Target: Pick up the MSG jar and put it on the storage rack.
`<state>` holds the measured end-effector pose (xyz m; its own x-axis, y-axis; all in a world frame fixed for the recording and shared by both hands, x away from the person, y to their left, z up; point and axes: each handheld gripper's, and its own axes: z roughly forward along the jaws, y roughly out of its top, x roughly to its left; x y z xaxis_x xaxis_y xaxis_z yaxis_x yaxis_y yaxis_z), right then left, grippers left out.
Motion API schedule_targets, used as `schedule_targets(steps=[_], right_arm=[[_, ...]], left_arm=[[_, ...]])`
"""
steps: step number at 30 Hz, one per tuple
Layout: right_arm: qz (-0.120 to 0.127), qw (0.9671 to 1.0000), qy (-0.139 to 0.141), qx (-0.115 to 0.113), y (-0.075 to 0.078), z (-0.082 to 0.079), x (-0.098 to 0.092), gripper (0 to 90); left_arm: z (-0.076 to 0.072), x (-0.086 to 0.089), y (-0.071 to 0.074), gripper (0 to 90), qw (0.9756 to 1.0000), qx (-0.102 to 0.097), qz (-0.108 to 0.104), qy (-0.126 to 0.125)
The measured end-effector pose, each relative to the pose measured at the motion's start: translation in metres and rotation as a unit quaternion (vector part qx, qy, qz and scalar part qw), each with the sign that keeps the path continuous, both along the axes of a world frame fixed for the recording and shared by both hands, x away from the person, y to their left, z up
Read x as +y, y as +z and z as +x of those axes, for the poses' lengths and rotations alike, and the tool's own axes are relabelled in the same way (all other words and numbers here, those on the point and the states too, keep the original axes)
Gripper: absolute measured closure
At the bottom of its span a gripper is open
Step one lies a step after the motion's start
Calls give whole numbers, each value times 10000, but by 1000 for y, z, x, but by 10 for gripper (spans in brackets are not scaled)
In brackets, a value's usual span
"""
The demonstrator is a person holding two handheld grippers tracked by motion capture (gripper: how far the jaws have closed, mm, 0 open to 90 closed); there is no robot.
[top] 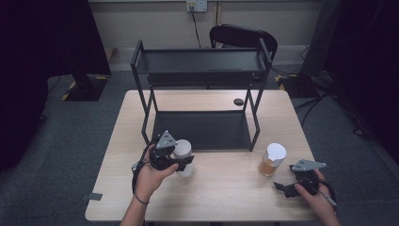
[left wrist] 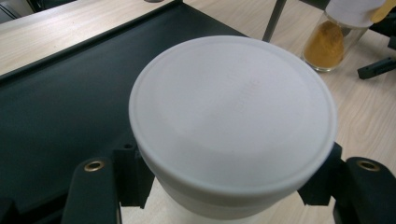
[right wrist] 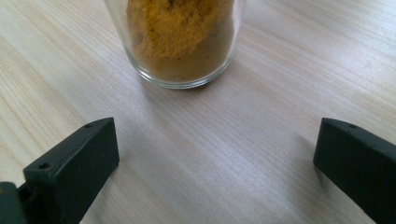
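The left tongs [top: 184, 162] are clenched on a white-lidded jar [top: 183, 151]. In the left gripper view their two black jaws press against the jar's sides just under the rim of the lid [left wrist: 233, 116], one on each flank. The jar stands upright, its long axis vertical and the round lid facing straight up. It sits at the front edge of the rack's [top: 200, 84] lower shelf [top: 202, 129]; from these views I cannot tell whether its base rests on the tabletop [top: 226, 188] or is raised off it. In the left gripper view the dark shelf [left wrist: 70, 102] lies directly behind and to the left of the jar, with pale wood to the right.

The right tongs [top: 286, 187] are released, jaws standing wide apart and low over the wood. In the right gripper view the two black jaws frame bare tabletop [right wrist: 210, 154], and nothing is between them. Just ahead of them, apart from both jaws, stands a spice jar [top: 272, 160], a clear glass with orange-yellow powder [right wrist: 177, 32] inside and a white lid on top. It too is upright, long axis vertical, its base flat on the wood. It stands near the rack's right front leg [top: 254, 127], well apart from the held jar.

Beyond the table, a black chair [top: 244, 37] stands behind the rack, and a small dark disc [top: 238, 101] lies on the far part of the tabletop.
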<state>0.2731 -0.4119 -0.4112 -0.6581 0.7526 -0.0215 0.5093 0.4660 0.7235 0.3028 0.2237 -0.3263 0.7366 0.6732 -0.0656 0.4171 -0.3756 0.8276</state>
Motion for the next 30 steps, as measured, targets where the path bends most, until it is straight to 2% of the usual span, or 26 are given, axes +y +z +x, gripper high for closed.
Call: schedule_targets(steps=[14,21,25,30], right_arm=[[0,10000,3,-2,0,0,0,0],[-1,10000,3,-2,0,0,0,0],[0,10000,3,-1,0,0,0,0],[-1,10000,3,-2,0,0,0,0]], left_arm=[[20,1,8,348,9998,30,-140,127],[30,-3,12,348,9999,16,-117,125],[35,-4,14,348,9997,17,-153,175],[40,-5,15,347,9996,51,-96,264]])
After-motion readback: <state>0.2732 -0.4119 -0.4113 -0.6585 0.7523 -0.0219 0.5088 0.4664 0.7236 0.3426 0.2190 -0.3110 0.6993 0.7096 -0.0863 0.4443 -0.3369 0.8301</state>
